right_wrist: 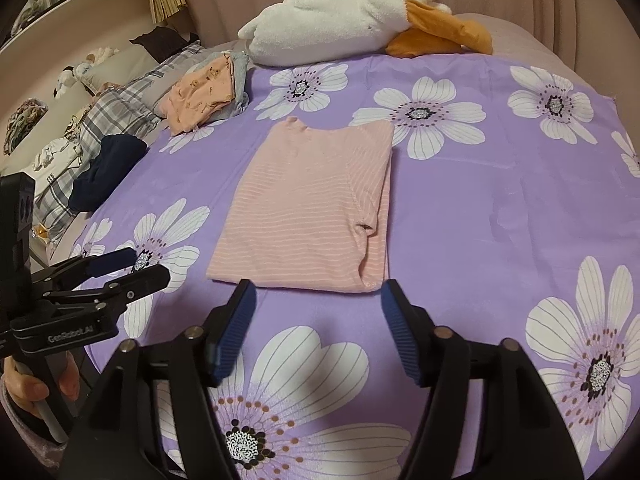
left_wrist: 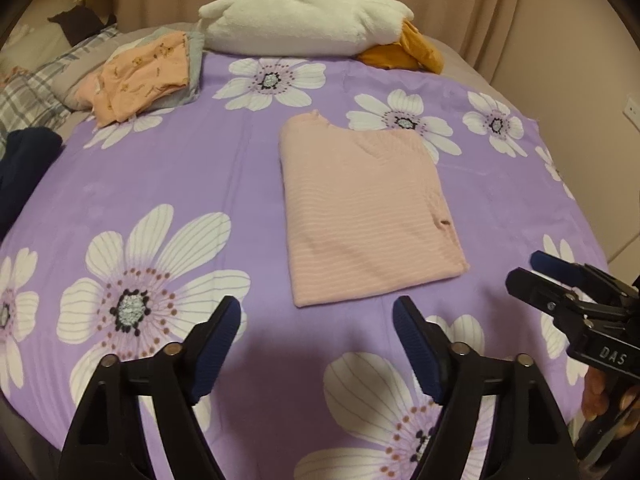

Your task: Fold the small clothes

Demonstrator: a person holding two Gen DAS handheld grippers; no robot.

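A pink striped shirt (left_wrist: 360,208) lies flat on the purple flowered bedsheet (left_wrist: 180,168), its sleeves folded in so it forms a long rectangle; it also shows in the right wrist view (right_wrist: 308,208). My left gripper (left_wrist: 316,320) is open and empty, just short of the shirt's near edge and a little to its left. My right gripper (right_wrist: 316,300) is open and empty, right at the shirt's near hem. The right gripper shows at the right edge of the left wrist view (left_wrist: 532,272), the left gripper at the left of the right wrist view (right_wrist: 136,268).
A stack of folded clothes with an orange printed one on top (left_wrist: 140,76) lies at the far left. A white and orange plush pillow (left_wrist: 308,20) lies at the far edge. A dark blue garment (right_wrist: 104,172) and a plaid blanket (right_wrist: 120,108) lie left of the sheet.
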